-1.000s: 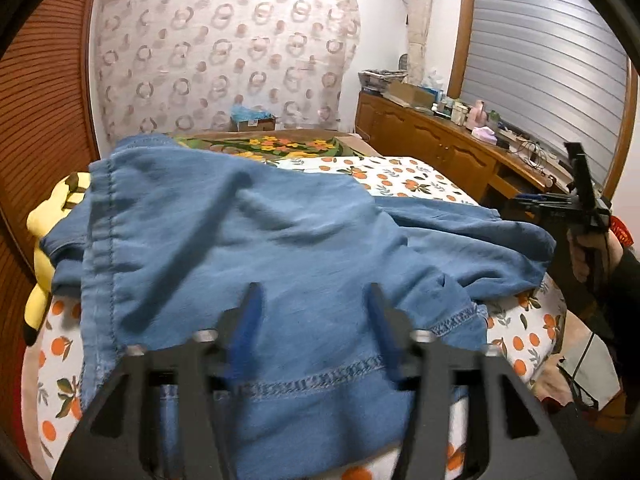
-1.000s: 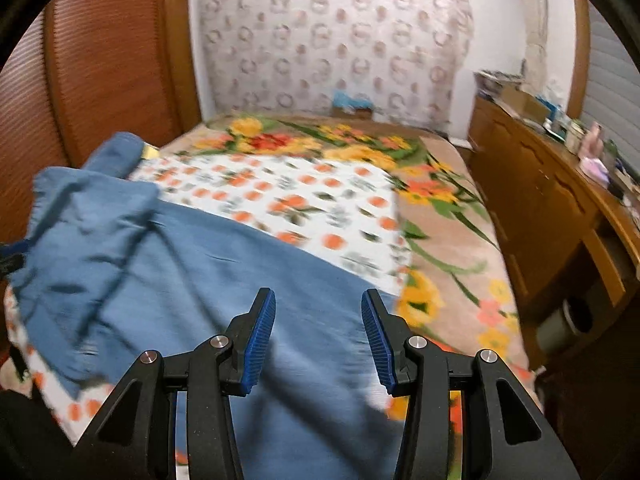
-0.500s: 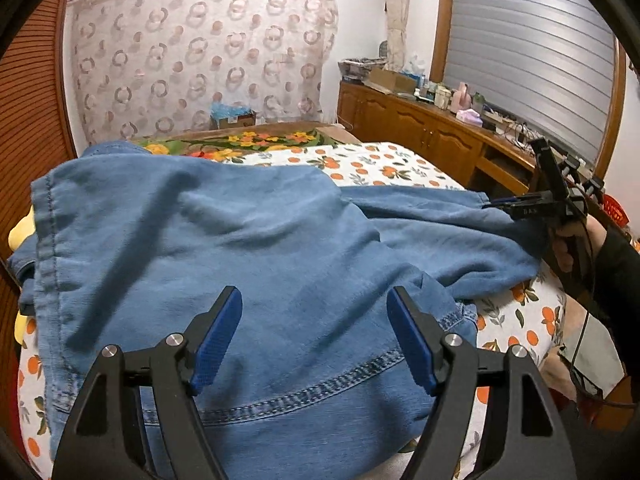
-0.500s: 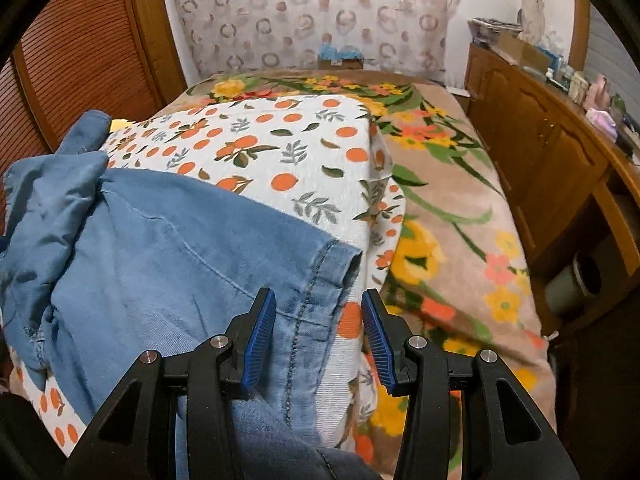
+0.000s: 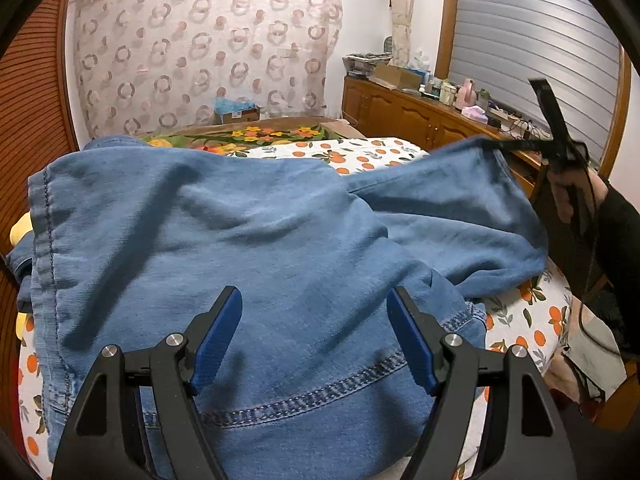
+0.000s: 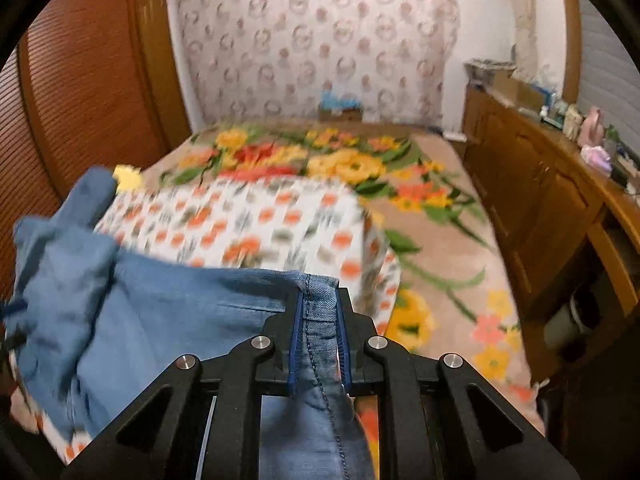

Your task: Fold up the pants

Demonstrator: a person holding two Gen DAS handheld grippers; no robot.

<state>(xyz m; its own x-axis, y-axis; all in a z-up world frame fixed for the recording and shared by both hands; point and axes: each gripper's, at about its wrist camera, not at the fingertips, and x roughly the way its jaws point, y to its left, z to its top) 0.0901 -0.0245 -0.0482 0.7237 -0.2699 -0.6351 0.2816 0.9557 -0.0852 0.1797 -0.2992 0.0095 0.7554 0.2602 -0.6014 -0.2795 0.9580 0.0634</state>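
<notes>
Bed with floral blanket (image 6: 432, 240): white orange-print sheet (image 5: 360, 154) on top; blue denim pants (image 5: 248, 240) across its near-left part.

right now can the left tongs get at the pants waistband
Probably yes. The left tongs are open right over the pants, with the stitched band just below the fingers and nothing in between. The right tongs grip the hem far off.
</notes>
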